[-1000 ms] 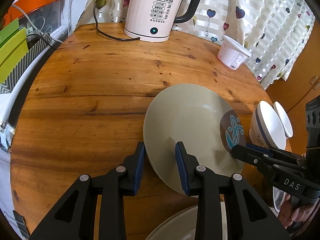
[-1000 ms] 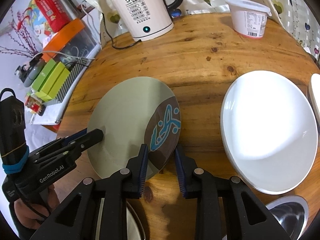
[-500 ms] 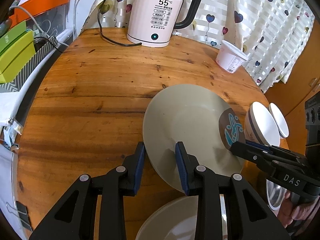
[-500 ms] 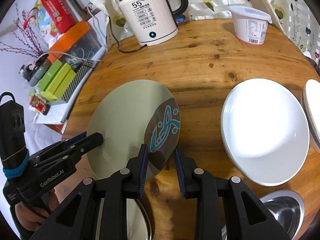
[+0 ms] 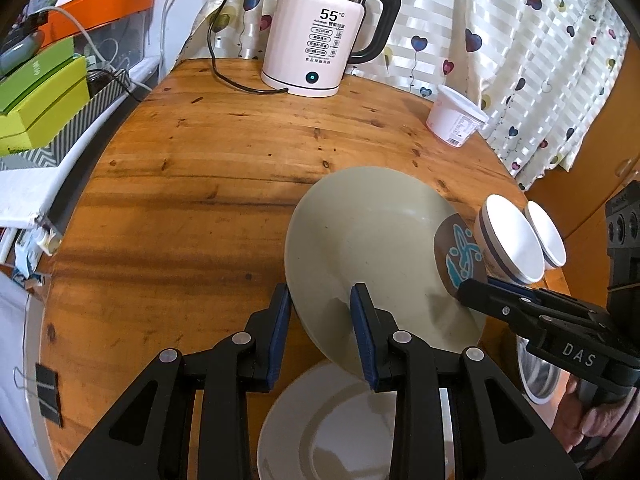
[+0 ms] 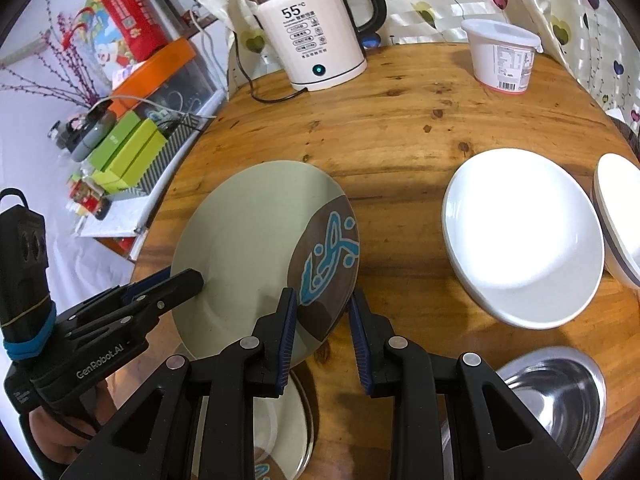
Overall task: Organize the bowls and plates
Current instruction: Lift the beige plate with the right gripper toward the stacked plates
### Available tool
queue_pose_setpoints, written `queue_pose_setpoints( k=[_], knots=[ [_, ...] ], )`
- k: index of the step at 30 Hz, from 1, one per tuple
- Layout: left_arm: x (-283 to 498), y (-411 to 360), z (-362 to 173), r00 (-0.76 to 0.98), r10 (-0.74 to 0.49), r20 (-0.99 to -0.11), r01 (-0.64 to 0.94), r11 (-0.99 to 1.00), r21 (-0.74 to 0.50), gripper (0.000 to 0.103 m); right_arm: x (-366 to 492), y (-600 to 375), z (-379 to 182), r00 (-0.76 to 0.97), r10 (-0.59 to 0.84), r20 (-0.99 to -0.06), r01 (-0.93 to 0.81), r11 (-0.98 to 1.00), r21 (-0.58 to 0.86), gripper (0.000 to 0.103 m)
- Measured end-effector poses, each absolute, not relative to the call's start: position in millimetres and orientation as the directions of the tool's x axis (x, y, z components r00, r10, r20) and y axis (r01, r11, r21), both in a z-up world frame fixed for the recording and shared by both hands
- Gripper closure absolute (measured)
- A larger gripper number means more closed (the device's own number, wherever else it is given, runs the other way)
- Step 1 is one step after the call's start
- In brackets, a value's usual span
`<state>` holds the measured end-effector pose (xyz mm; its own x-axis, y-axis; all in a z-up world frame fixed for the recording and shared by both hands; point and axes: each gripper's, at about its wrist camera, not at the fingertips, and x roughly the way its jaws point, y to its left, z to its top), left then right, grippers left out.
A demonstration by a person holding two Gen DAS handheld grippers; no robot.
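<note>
The left gripper [image 5: 320,320] has its blue-padded fingers clamped across the near rim of a beige plate [image 5: 372,252], and the right gripper [image 6: 322,324] pinches the opposite rim at the plate's brown patch with a turquoise pattern [image 6: 326,252]. Held between the two, the plate is tilted and lifted off the round wooden table [image 5: 208,184].

Directly under it lies a second beige plate [image 5: 332,428], flat at the table's near edge. To the right sits a white shallow bowl [image 6: 524,236], with nothing in it, and just beyond that a white bowl with a dark band [image 6: 618,216]; in the left wrist view two such white bowls stand side by side. A stainless steel bowl [image 6: 556,396] is at the near right edge, its inside bare.

At the far side stand a white electric kettle [image 5: 316,44] showing 55°C, its black cord trailing on the wood, and a lidded white plastic tub [image 6: 504,56]. A heart-print curtain [image 5: 500,36] hangs behind; green boxes [image 5: 40,96] and an orange-lidded bin [image 6: 160,68] sit off the table's left side.
</note>
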<state>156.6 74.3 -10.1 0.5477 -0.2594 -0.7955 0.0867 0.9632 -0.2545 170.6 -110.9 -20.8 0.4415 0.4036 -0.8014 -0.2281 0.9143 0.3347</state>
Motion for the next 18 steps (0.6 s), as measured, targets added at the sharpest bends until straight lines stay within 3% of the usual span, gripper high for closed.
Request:
queue_pose_setpoints(
  k=[18],
  knots=[
    [111,78,-11,0.556,-0.242,-0.795,0.047,0.965,-0.260,0.071,139,-105,-22,0.415,0.411,-0.812,-0.270,0.908,0.322,0.077]
  ],
)
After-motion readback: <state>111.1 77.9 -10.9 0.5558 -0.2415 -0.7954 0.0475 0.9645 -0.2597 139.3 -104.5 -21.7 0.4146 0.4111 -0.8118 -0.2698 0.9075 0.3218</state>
